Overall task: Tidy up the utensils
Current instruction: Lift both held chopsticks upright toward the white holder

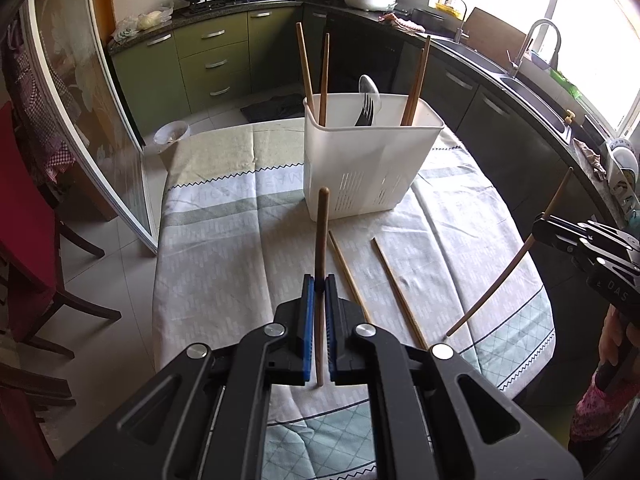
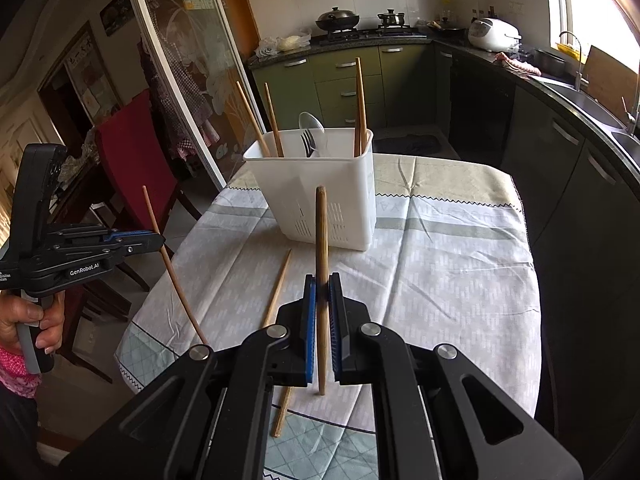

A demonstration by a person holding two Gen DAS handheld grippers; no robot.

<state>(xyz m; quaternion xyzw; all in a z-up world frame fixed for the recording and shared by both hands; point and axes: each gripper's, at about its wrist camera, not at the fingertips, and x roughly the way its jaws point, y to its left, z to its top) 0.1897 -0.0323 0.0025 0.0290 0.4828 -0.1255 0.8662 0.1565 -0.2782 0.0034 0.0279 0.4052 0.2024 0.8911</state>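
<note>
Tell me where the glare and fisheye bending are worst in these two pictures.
Left wrist view: the window at upper right is blown out white, and the counter edge curves strongly. Right wrist view: window glare sits at top right, and the glass door frame bows. The white utensil holder is evenly lit and sharp.

Lower ends of the chopsticks (image 1: 325, 80), fork (image 1: 366, 114) and spoon (image 1: 369, 87) are hidden inside the white caddy (image 1: 360, 168); its inner dividers can't be made out. Near of the caddy, the loose chopstick pair (image 1: 394, 288) runs under the left claw (image 1: 319, 284) body, near tips hidden. In the right wrist view only one loose chopstick (image 2: 280, 292) near the caddy shows, partly covered by the right claw (image 2: 322, 284). Counter (image 1: 224, 240) near edge is hidden behind the claw.
</note>
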